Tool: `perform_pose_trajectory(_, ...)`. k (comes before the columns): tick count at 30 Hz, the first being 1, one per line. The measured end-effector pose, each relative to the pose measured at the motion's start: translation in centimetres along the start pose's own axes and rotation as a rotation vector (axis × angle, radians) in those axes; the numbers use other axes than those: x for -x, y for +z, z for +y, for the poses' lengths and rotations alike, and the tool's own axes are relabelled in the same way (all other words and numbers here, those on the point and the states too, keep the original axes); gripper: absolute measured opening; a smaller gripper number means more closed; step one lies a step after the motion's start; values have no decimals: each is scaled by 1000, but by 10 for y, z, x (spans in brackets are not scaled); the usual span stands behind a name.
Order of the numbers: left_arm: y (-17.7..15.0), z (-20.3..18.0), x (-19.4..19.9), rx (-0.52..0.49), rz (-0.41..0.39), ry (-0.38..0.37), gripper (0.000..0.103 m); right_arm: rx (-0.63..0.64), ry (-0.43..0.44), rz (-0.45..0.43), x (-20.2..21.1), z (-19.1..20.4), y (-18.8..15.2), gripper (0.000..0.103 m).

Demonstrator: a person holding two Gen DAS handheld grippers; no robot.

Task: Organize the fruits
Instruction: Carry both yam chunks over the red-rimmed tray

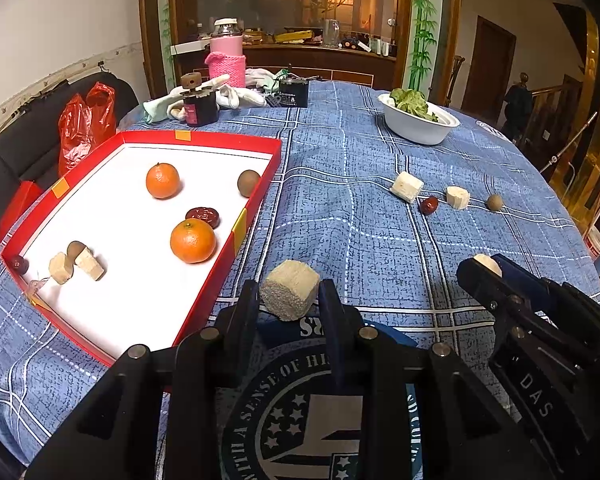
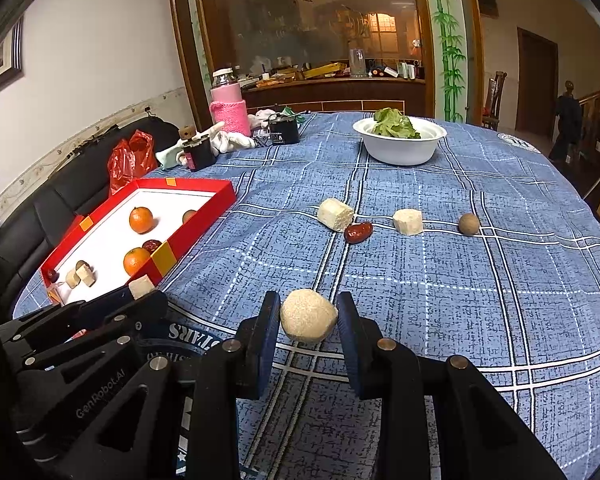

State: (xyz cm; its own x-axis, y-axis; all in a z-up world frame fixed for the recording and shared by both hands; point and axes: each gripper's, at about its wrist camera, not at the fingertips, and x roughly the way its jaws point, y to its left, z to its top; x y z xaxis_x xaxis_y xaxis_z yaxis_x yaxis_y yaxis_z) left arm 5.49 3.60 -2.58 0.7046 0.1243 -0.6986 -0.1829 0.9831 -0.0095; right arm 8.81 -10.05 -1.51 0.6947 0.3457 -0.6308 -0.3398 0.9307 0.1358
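My left gripper (image 1: 289,295) is shut on a pale sugarcane chunk (image 1: 289,290), held just right of the red tray (image 1: 204,139). The tray holds two oranges (image 1: 192,240), a red date (image 1: 203,215), a brown longan (image 1: 248,182) and several small pieces. My right gripper (image 2: 309,314) is shut on another pale sugarcane chunk (image 2: 308,315) above the tablecloth; it also shows in the left wrist view (image 1: 486,266). On the cloth farther off lie two sugarcane chunks (image 2: 334,214) (image 2: 408,221), a red date (image 2: 357,232) and a longan (image 2: 469,224).
A white bowl of lettuce (image 2: 400,148) stands at the back. A pink flask (image 2: 228,106), dark jars (image 2: 284,130), gloves and a red plastic bag (image 2: 130,158) crowd the back left. A black sofa lies left of the table.
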Motion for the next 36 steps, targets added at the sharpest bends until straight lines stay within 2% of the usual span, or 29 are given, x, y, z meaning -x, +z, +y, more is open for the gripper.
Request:
perform_pose_trajectory(20,-1,5,9,-2,-22,27,28,14,-7,5,0,2,1,30)
perform_pose_trajectory(24,9,27,17,53,-20,19,28,69,-17,12,-1,17,2,30)
perform_pose_trajectory(28,24,54,31,107,-52,39,28,106,31,-9,4,43,16,30)
perform_pose_trajectory(32,39,89,36,167,-65,98,28,174,87,-24,0,81,35,30)
perform_pose_trajectory(36,47,128,23,221,-36,167,28,207,160,-23,-15,121,53,29)
